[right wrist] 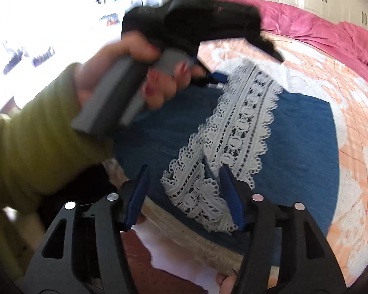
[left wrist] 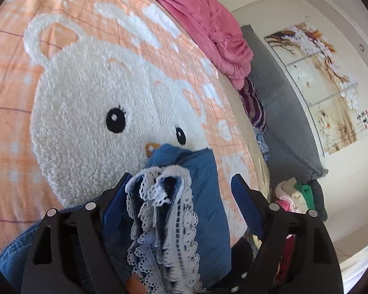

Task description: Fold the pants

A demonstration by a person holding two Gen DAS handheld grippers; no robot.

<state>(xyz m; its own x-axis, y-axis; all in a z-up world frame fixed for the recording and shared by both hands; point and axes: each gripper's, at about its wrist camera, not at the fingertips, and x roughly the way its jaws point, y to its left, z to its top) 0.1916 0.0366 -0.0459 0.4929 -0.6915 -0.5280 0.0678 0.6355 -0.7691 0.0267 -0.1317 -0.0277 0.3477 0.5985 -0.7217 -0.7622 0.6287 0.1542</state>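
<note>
A: Status on the pants (right wrist: 304,132)?

B: Blue denim, spread on the peach bear blanket (left wrist: 68,93), ahead of both grippers. White lace trim (right wrist: 243,132) runs down the middle of the cloth.

A: Left gripper (left wrist: 181,178)?

B: Jaws spread wide. The bunched lace end and a denim fold sit between the fingers, lace against the left finger only, so nothing is clamped. In the right wrist view it's blurred, held by a hand (right wrist: 144,73) in a green sleeve, above the far end of the lace.

A: Right gripper (right wrist: 184,193)?

B: Also released. The near lace end lies between its fingers, brushing the right-side one. The bed edge is just below the jaws.

A: Step in hand?

B: My read: grabbing the hem end to fold it over. Advice:
- bite denim and lace together, not lace alone; lace would likely stretch or slip
- close both before lifting
- keep the two grips level so the fold edge stays straight
- watch the pink duvet (left wrist: 208,24) beyond; don't drag onto it.
</note>
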